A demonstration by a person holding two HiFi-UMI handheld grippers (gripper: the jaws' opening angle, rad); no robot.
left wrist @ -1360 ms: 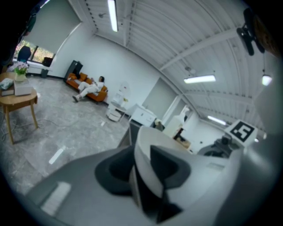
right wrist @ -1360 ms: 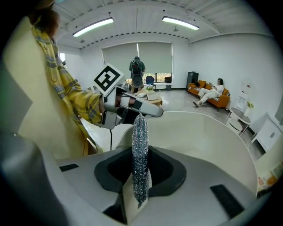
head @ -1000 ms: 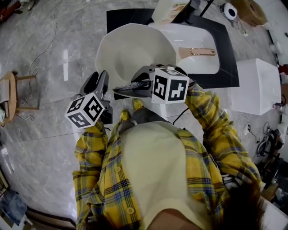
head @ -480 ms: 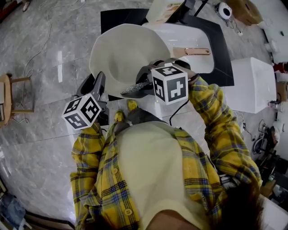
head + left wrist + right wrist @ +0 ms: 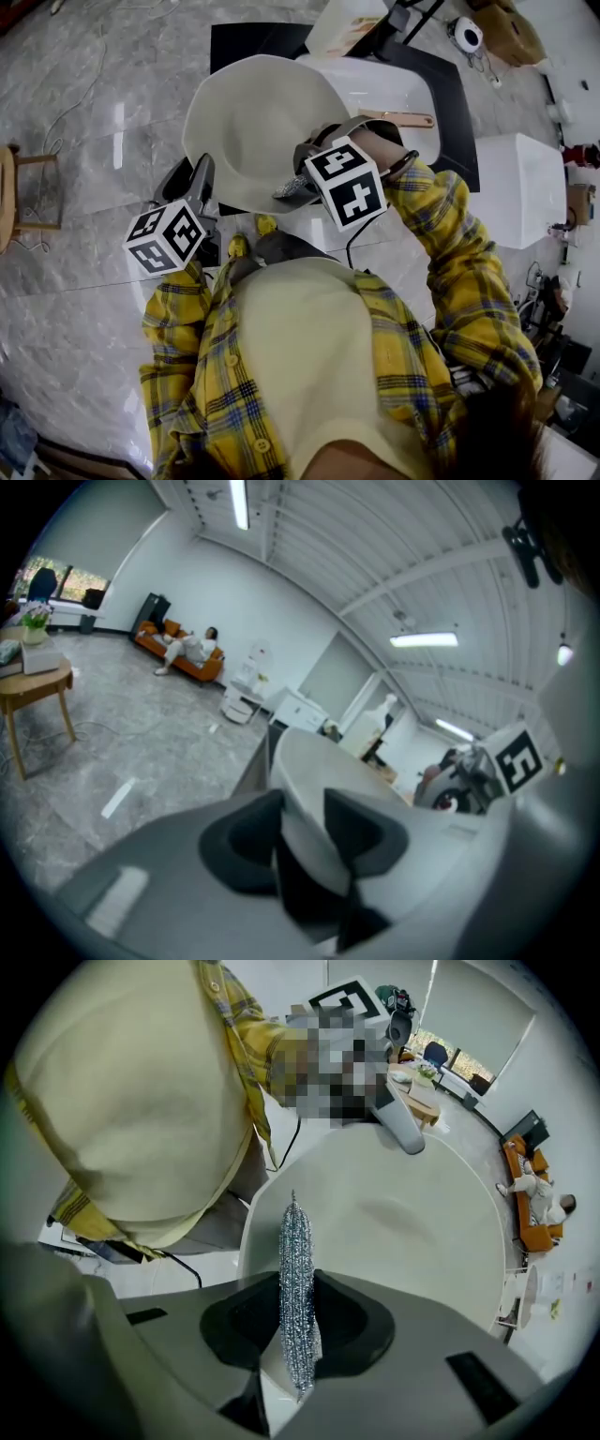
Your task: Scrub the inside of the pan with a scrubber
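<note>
Right gripper (image 5: 298,1314) clamped on flattened scrubber (image 5: 296,1251), long axis 12–6 o'clock, tip toward pan (image 5: 412,1232). Left gripper (image 5: 302,829) clamps pan's edge.

Head cam: steeply down over yellow plaid shirt (image 5: 441,272). Gripper cams: close behind jaws; all share cream round pan (image 5: 253,122).

I'm reading this as an open-plan office or demo room, not a home kitchen. I'm seeing a freestanding black counter (image 5: 461,112) carrying a white basin (image 5: 375,80) and a copper-coloured tap (image 5: 401,119), sitting on a glossy marble-look floor (image 5: 84,244). Left of the counter, a round wooden table (image 5: 33,682). Well away from the counter, along the wall, I'm seeing an orange sofa (image 5: 173,660) with a person (image 5: 192,646) lying on it, white cabinets (image 5: 305,708), and strip lights (image 5: 239,503) in a slatted ceiling (image 5: 375,546).
</note>
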